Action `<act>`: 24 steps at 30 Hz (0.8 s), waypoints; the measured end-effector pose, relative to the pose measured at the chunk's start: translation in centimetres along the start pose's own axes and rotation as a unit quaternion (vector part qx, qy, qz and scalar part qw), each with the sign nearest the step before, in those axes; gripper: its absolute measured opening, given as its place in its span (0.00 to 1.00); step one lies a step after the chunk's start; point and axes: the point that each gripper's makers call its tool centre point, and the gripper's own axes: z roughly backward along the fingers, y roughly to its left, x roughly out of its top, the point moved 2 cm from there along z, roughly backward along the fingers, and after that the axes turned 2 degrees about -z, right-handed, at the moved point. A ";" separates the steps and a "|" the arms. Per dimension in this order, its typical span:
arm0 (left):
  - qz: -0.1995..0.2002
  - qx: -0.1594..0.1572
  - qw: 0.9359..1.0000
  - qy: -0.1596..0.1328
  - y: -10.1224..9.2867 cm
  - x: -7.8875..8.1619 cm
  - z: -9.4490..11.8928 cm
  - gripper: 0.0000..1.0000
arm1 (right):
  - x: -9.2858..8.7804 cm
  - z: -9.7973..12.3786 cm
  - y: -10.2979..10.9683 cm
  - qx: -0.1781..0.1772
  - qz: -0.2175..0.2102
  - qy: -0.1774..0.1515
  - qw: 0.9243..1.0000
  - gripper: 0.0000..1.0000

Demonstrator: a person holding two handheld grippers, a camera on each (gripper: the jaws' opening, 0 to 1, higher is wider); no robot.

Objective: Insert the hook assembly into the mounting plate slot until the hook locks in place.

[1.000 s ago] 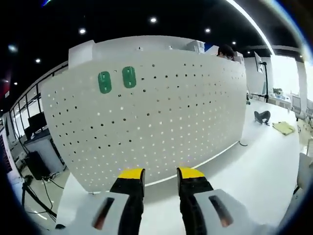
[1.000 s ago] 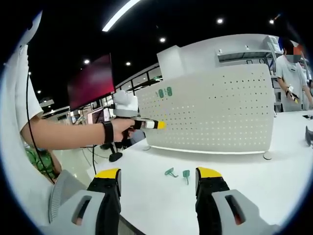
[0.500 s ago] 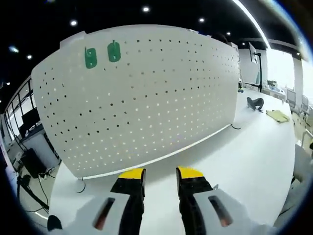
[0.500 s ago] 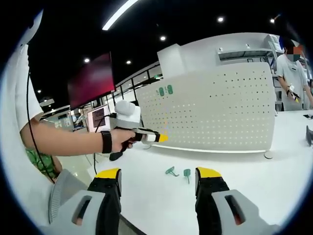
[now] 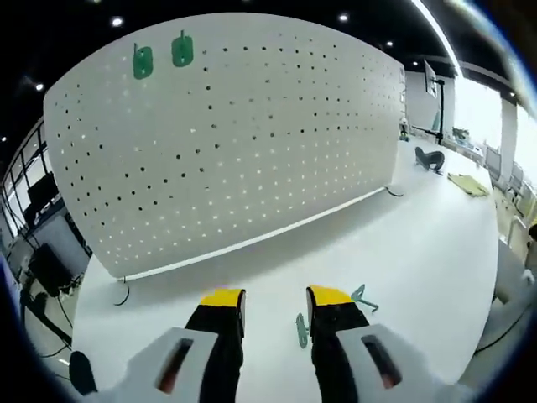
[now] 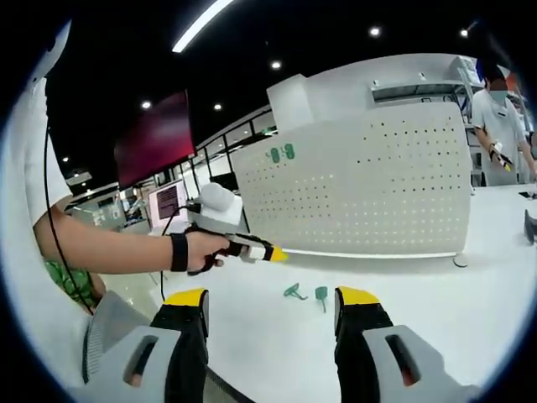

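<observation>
A white pegboard [image 5: 252,143] stands upright on the white table, with two green mounting plates [image 5: 161,55] near its top left corner. Two green hooks lie on the table: one [image 5: 301,330] just inside my left gripper's right jaw, the other [image 5: 363,297] to that jaw's right. My left gripper [image 5: 275,299] is open, holding nothing, above the table. In the right gripper view the same hooks [image 6: 306,293] lie ahead of my open, empty right gripper [image 6: 273,297]. There the left gripper [image 6: 252,248], held by a hand, points down toward them, in front of the pegboard [image 6: 361,193] and plates [image 6: 282,153].
A person [image 6: 502,126] stands at the pegboard's far right end. A red screen [image 6: 155,138] and monitors sit behind at left. A dark object [image 5: 430,158] and a yellow cloth [image 5: 470,184] lie on the table's far right. A cable foot [image 6: 457,262] rests by the pegboard base.
The left gripper has dropped and tilted down toward the table, bringing both green hooks into its view. The right gripper has stayed put.
</observation>
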 end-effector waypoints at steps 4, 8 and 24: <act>-0.001 -0.012 1.000 0.015 -0.8 -1.1 -0.2 0.30 | 0.0 0.0 -0.1 -0.003 -0.002 -0.001 1.000 0.61; -0.001 -0.021 0.999 0.031 -1.4 -1.9 -0.6 0.29 | 0.0 0.1 -0.3 -0.005 -0.003 -0.001 1.000 0.61; -0.009 -0.041 0.995 0.094 -2.5 -6.0 -1.7 0.24 | -0.3 0.2 -1.0 -0.009 -0.008 0.006 1.000 0.61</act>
